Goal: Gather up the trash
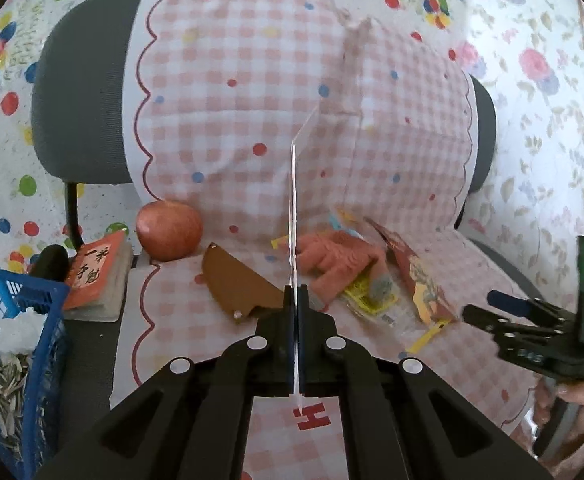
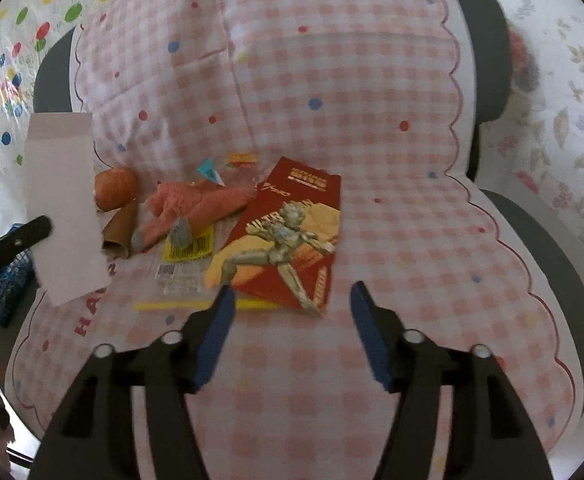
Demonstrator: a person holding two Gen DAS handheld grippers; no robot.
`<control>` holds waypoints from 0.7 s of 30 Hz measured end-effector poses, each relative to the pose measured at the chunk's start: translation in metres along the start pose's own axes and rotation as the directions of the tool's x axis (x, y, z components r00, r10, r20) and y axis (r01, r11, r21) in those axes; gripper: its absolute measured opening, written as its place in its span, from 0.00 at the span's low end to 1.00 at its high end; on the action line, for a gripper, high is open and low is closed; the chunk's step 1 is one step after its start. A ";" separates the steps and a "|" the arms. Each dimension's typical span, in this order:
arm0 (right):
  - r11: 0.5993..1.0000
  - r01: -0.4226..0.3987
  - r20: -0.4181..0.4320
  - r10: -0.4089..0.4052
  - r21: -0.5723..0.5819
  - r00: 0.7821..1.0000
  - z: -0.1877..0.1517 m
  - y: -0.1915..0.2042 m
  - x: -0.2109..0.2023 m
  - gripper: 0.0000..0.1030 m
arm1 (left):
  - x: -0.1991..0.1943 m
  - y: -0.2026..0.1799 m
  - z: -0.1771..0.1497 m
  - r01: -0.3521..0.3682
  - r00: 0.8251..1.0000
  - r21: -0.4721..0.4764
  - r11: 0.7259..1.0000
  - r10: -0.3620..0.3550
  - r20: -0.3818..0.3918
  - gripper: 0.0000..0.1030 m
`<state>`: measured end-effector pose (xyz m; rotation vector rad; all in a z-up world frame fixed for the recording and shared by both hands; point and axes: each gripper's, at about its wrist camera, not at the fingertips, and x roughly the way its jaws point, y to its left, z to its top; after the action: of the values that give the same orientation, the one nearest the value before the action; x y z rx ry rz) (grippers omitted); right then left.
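My left gripper (image 1: 296, 289) is shut on a white card, seen edge-on (image 1: 293, 216) in the left wrist view and flat (image 2: 65, 204) in the right wrist view, held above the chair seat. My right gripper (image 2: 289, 286) is open and empty just in front of a red figure-print wrapper (image 2: 287, 236), which also shows in the left wrist view (image 1: 420, 280). Beside the wrapper lie a clear bag with a yellow label (image 2: 189, 246), an orange glove (image 2: 195, 204) and a brown leather piece (image 1: 237, 284).
A pink checked cloth (image 2: 352, 140) covers the grey chair (image 1: 75, 100). A red apple (image 1: 169, 230) sits at the seat's back left. A blue basket (image 1: 7, 344) with seed shells and tissue stands at the left, next to an orange booklet (image 1: 93, 270).
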<state>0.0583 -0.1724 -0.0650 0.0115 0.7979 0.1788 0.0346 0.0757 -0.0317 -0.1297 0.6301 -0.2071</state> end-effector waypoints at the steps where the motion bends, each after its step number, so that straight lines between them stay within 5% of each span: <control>1: 1.000 0.005 -0.002 -0.005 -0.005 1.000 0.004 0.003 0.005 0.71 | 0.001 0.001 0.001 -0.009 1.000 -0.004 1.000 0.009 0.002 0.01; 12: 0.992 0.112 -0.096 -0.118 -0.062 0.988 0.035 0.028 0.072 0.71 | 0.015 -0.003 0.004 0.014 1.000 0.008 1.000 -0.014 0.020 0.04; 17: 0.987 0.152 -0.103 -0.156 -0.042 0.982 0.033 0.021 0.071 0.73 | 0.040 -0.010 -0.005 0.012 0.999 0.022 1.000 -0.011 -0.049 0.05; 18: 0.987 0.157 -0.106 -0.159 -0.029 0.982 0.031 0.017 0.070 0.71 | 0.044 -0.011 -0.008 0.008 0.998 0.027 1.000 -0.006 -0.059 0.05; 21: 0.988 0.154 -0.104 -0.152 0.007 0.983 0.027 0.004 0.064 0.43 | 0.050 -0.011 -0.008 0.016 0.997 0.027 1.000 -0.014 -0.082 0.03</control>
<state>0.1208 -0.1564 -0.0914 -0.0452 0.8994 0.0276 0.0673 0.0527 -0.0648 -0.0997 0.7077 -0.2363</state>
